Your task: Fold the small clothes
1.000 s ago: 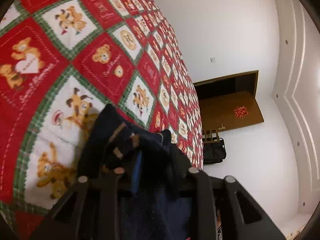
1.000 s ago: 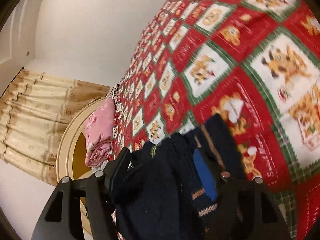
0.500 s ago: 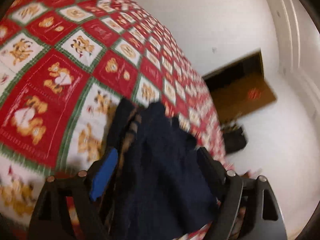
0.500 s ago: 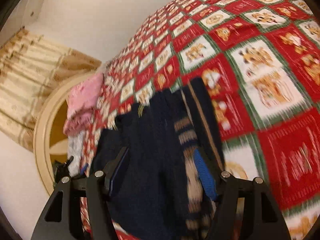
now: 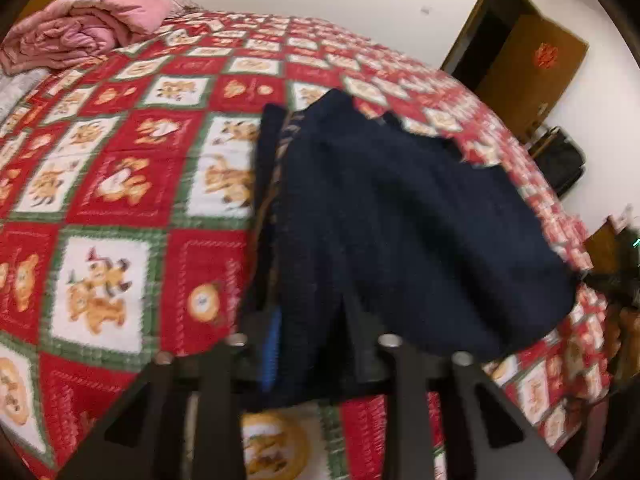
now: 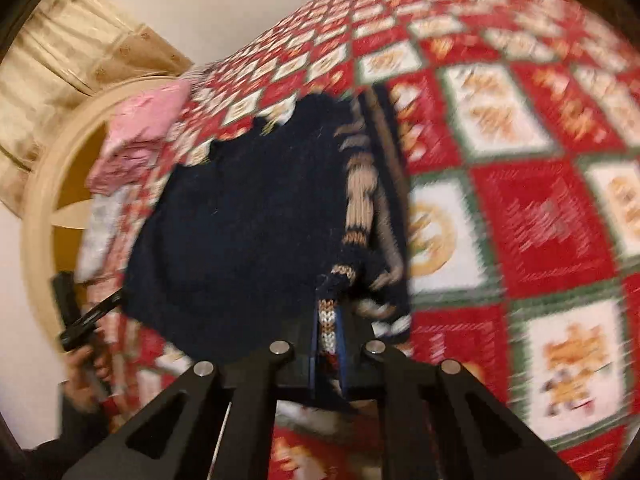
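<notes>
We saw no containers. A red patchwork quilt (image 5: 120, 184) covered the bed, a pink blanket (image 5: 80, 28) at its far left. The left gripper (image 5: 312, 344) had just closed, clamped on the near hem of the navy sweater (image 5: 392, 216); the right gripper (image 6: 326, 344) was pinched on its striped edge.

No legible text anywhere — script on bedspread (image 5: 120, 184) squares blurred, red emblem (image 5: 543, 55) on brown door (image 5: 532, 76) unreadable.
</notes>
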A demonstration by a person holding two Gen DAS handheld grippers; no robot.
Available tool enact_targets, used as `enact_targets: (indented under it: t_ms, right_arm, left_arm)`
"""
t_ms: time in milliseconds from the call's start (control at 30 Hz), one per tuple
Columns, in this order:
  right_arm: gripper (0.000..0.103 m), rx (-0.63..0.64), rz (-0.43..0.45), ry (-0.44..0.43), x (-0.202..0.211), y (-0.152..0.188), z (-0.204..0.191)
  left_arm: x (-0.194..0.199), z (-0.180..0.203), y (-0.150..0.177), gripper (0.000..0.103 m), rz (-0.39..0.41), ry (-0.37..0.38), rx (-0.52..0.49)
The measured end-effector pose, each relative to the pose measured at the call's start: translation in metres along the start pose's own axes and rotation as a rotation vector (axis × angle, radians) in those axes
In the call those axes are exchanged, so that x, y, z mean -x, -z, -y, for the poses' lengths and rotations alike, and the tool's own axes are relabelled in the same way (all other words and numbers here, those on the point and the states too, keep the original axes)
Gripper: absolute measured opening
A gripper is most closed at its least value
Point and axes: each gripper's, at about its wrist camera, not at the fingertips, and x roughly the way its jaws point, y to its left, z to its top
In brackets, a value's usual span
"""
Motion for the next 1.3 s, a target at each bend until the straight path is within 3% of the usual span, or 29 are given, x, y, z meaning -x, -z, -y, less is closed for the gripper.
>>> enact_targets:
  t_ms: [67, 167, 267, 367, 400, 500, 533, 567, 667, 733, 867, 1000, 1133, 1167, 1300]
  right_arm:
    - [0.007, -0.008, 0.033, 0.060, 0.006, -0.006, 0.009]
    - [0.007, -0.067, 0.002, 0.043, -0.003, -0.007, 0.030]
    - [0.007, -0.031, -0.020, 0.081, -0.011, 0.000, 0.026]
    - [0.008, -0.015, -0.036, 0.034, -0.007, 0.003, 0.020]
    - [0.008, -0.005, -0.041, 0.055, -0.005, 0.005, 0.016]
    - [0.024, 0.051, 0.015, 0.128, 0.011, 0.007, -0.009]
    - [0.042, 0.069, 0.042, 0.128, 0.018, 0.006, -0.019]
    - [0.048, 0.087, 0.073, 0.109, 0.026, 0.006, -0.030]
    - [0.048, 0.141, 0.106, 0.018, 0.036, 0.007, -0.059]
    - [0.048, 0.165, 0.104, 0.010, 0.032, 0.009, -0.074]
    - [0.048, 0.135, 0.097, 0.010, 0.024, 0.015, -0.074]
    - [0.048, 0.056, 0.095, 0.014, 0.022, 0.023, -0.056]
    - [0.048, 0.058, 0.083, 0.032, 0.024, 0.030, -0.051]
    - [0.048, 0.062, 0.080, 0.033, 0.024, 0.031, -0.051]
    - [0.048, 0.068, 0.052, 0.029, 0.018, 0.036, -0.050]
  left_arm:
    - [-0.008, -0.004, 0.005, 0.027, -0.060, 0.009, 0.018]
    - [-0.007, -0.003, 0.013, 0.027, -0.045, -0.006, -0.018]
    - [-0.003, -0.006, 0.015, 0.027, -0.043, 0.001, -0.011]
    - [0.003, -0.002, 0.018, 0.025, -0.041, 0.002, -0.039]
    - [0.004, 0.002, 0.019, 0.022, -0.039, 0.000, -0.054]
    - [0.007, 0.013, 0.021, 0.016, -0.026, -0.020, -0.109]
    - [0.009, 0.015, 0.022, 0.015, -0.021, -0.016, -0.123]
    - [0.013, 0.019, 0.022, 0.015, -0.007, -0.015, -0.140]
    - [0.027, 0.019, 0.015, 0.016, 0.078, -0.013, -0.135]
    - [0.031, 0.014, 0.008, 0.016, 0.107, 0.062, -0.092]
    - [0.020, 0.008, 0.001, 0.016, 0.075, 0.138, -0.043]
    - [0.001, -0.001, 0.002, 0.016, 0.037, 0.135, 0.005]
    - [0.001, -0.002, 0.008, 0.016, 0.035, 0.129, 0.012]
    - [0.002, -0.003, 0.010, 0.009, 0.033, 0.139, 0.011]
    - [0.034, -0.011, 0.015, 0.006, 0.114, 0.211, 0.022]
